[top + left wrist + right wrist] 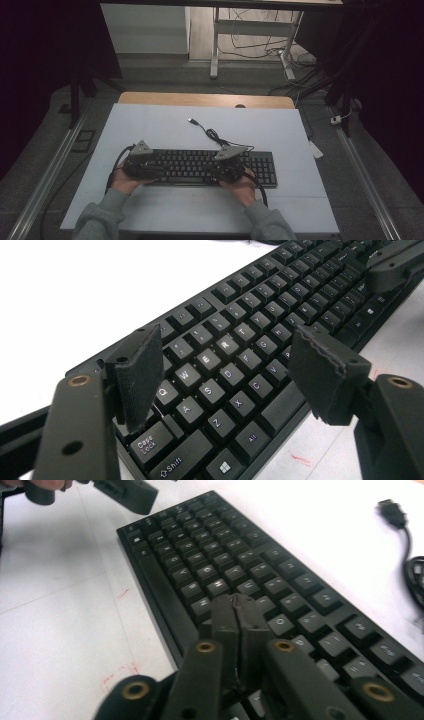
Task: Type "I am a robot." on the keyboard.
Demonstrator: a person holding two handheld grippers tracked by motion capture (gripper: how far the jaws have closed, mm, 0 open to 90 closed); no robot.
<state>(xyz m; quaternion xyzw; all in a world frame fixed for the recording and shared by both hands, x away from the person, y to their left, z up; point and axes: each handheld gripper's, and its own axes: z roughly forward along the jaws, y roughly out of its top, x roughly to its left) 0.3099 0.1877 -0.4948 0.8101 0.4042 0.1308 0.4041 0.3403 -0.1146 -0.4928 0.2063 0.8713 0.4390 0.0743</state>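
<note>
The right gripper (235, 611) had its jaws pressed together with nothing between them, their tips poised on or just over the keys in the right-hand part of the black keyboard (210, 167), while the left gripper (227, 365) hung with its jaws wide apart above the letter keys at the keyboard's left end, clamping nothing. The keyboard lay across the white tabletop (165, 127) near its front edge, its cable (212, 134) trailing toward the back edge.
</note>
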